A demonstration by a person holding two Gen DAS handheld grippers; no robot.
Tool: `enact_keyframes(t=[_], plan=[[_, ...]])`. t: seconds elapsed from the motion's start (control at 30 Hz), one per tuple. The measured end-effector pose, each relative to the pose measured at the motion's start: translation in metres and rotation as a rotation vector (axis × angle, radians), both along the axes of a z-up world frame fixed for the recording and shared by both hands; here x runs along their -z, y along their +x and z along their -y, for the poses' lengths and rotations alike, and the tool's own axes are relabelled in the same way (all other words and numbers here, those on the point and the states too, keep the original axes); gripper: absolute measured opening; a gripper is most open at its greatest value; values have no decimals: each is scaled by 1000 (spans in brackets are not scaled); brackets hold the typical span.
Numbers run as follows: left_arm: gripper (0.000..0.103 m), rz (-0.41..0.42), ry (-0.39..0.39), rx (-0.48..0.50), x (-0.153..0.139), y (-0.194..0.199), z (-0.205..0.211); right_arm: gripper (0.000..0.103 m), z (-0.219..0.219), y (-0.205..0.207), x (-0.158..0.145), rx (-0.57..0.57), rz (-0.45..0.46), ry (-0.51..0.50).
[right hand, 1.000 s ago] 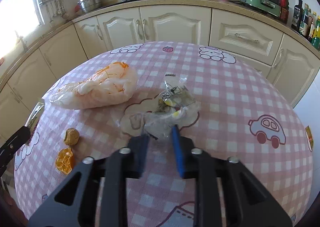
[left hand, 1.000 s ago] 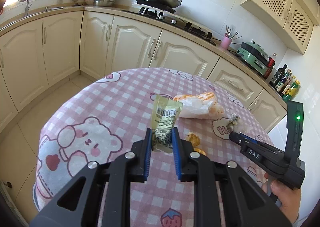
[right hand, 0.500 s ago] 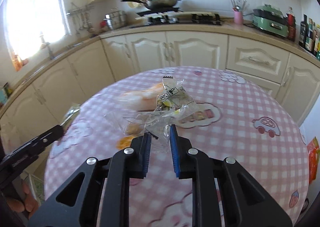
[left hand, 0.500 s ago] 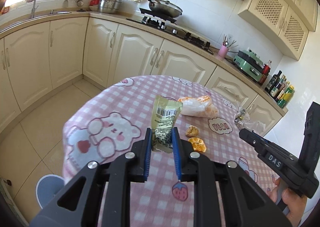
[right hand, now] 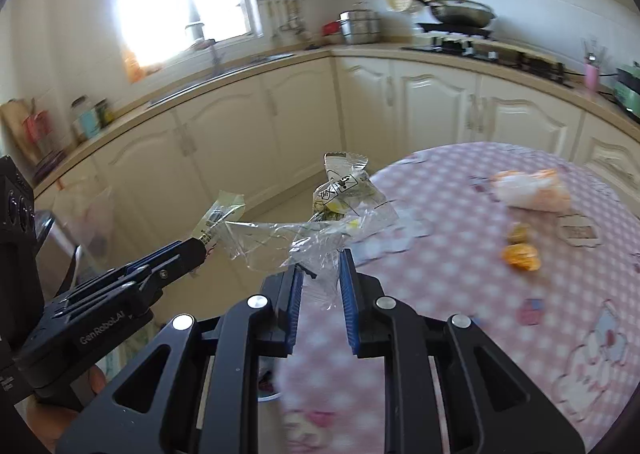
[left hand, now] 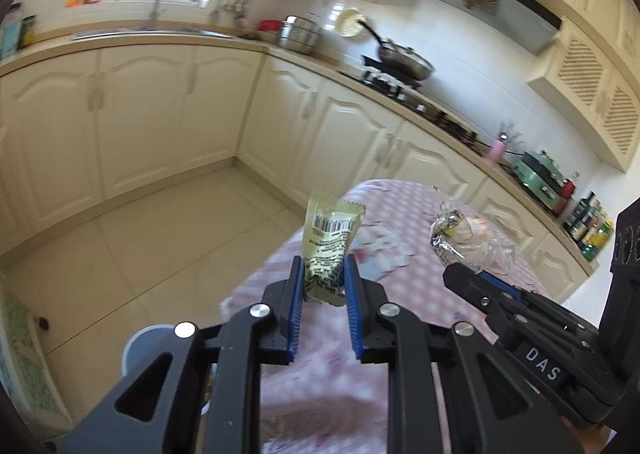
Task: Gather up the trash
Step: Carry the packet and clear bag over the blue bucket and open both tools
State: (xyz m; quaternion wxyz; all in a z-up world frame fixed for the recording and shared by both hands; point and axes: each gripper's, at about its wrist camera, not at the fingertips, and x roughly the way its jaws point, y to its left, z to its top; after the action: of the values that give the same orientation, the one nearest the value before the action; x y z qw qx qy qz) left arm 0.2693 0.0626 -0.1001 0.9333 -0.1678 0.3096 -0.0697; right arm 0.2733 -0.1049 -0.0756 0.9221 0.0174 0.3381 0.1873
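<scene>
Both your grippers are tilted down at the table's edge, each carrying trash.

Your left gripper (left hand: 323,286) is clamped on the green wrapper (left hand: 330,242); your right gripper (right hand: 319,274) pinches the clear wrapper (right hand: 340,213) above the checked tablecloth (right hand: 460,294).

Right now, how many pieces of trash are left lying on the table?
3: an orange-and-white bag, a brownish scrap and an orange peel, all near the far edge. The grippers may hide more.

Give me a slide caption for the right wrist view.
Right gripper carries a clear wrapper off the pink checked table, left gripper alongside.
</scene>
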Motion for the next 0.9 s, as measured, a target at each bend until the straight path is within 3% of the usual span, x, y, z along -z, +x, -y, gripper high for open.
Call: enact_keyframes(t=[0.27, 0.63, 0.67, 0.77, 0.9], plan=[[19, -95, -12, -180, 51, -28, -99, 17, -99, -1, 41, -179, -75, -29], [20, -264, -52, -241, 140, -8, -164, 17, -171, 15, 126, -273, -209, -132], [24, -278, -63, -231, 147, -2, -167, 17, -175, 18, 135, -272, -224, -139], [51, -310, -77, -233, 161, 10, -167, 17, -180, 26, 150, -261, -255, -155], [52, -336, -78, -244, 177, 16, -171, 17, -185, 32, 167, -255, -286, -167]])
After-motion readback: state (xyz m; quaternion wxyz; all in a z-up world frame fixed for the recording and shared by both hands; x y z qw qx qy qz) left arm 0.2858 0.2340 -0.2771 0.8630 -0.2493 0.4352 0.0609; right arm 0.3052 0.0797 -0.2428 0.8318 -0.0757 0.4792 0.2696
